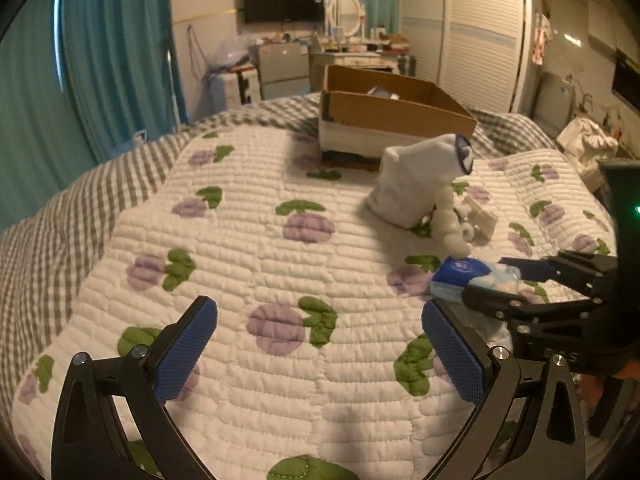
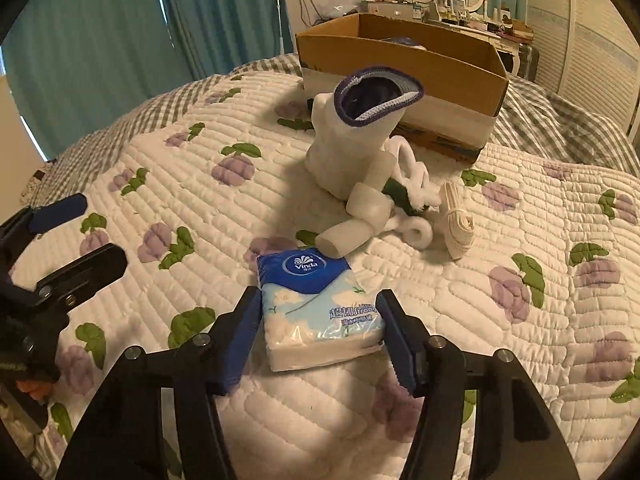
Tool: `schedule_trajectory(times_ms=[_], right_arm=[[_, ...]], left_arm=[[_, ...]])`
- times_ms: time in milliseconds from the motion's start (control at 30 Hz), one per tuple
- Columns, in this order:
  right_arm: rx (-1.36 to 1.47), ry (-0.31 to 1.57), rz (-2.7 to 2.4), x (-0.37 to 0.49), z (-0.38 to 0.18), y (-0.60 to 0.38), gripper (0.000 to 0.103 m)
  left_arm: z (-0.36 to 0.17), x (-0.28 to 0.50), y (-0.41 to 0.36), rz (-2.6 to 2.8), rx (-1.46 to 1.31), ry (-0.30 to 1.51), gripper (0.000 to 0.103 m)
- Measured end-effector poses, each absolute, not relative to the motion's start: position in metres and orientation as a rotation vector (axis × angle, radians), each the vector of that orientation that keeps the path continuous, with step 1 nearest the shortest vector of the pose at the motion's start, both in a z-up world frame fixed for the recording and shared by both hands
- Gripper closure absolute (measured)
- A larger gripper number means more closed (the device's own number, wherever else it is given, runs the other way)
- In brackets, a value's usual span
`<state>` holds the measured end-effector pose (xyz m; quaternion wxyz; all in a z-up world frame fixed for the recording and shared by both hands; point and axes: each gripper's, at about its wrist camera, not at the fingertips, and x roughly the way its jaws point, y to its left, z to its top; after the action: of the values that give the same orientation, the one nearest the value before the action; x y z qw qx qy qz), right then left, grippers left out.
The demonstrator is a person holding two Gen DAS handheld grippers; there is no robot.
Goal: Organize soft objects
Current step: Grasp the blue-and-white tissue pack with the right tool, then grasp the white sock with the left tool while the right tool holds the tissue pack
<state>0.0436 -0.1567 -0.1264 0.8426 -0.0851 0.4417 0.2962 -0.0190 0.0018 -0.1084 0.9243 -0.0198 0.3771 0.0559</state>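
- Right gripper (image 2: pixel 318 340) straddles the tissue pack (image 2: pixel 320 312) on the quilt (image 2: pixel 200 184); blue pads sit at both long sides, touching or just about. Cannot tell if they are squeezing yet, as the pack shows no obvious dent.
- Left gripper (image 1: pixel 320 348) jaws spread wide, nothing between them, hovering over bare quilt left of the pack.
- Tissue pack lies flat on the quilt, near end between the right fingers, far end just beside a white foam tube piece (image 2: pixel 360 216).
- Behind it: white sock (image 2: pixel 360 136) with purple cuff standing up, white fuzzy pipe-cleaner-like strip (image 2: pixel 412 184), small folded white bundle (image 2: pixel 456 220).
- Cardboard box (image 2: pixel 400 68) open on top, further back on the bed; something dark inside, unclear what.
- Step, my read: grasping the tissue pack, the first of the visible pile to go in the box.
- Next move calls for: firm closure on the soft pack without crushing it, lift clear of the foam tube, carry over the sock to the box opening, release.
- Risk: slick wrapper could slip.
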Motion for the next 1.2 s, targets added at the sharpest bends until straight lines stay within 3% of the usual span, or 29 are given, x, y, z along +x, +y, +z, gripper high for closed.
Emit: schedule_trajectory(times_ms=[433, 900, 967, 1067, 1167, 1200], right_arm=[[-0.139, 0.783, 0.565, 0.035, -0.054, -0.218, 0.046], [-0.077, 0.724, 0.454, 0.121, -0.042, -0.259, 0.046], [-0.085, 0.732, 0.455, 0.130, -0.047, -0.258, 0.046], [-0.090, 0.742, 0.458, 0.139, -0.055, -0.257, 0.046], [-0.085, 0.750, 0.458, 0.145, -0.061, -0.257, 0.046], [-0.085, 0.756, 0.456, 0.148, -0.063, -0.257, 0.046]], left_arm=[[-0.082, 0.002, -0.041, 0.030, 0.027, 0.745, 0.000], [-0.108, 0.126, -0.076, -0.005, 0.029, 0.824, 0.001], [-0.112, 0.138, -0.070, -0.016, 0.022, 0.838, 0.008], [-0.119, 0.149, -0.062, -0.040, 0.030, 0.846, 0.010], [-0.123, 0.157, -0.060, -0.107, 0.031, 0.863, 0.033], [-0.125, 0.160, -0.060, -0.119, 0.028, 0.875, 0.035]])
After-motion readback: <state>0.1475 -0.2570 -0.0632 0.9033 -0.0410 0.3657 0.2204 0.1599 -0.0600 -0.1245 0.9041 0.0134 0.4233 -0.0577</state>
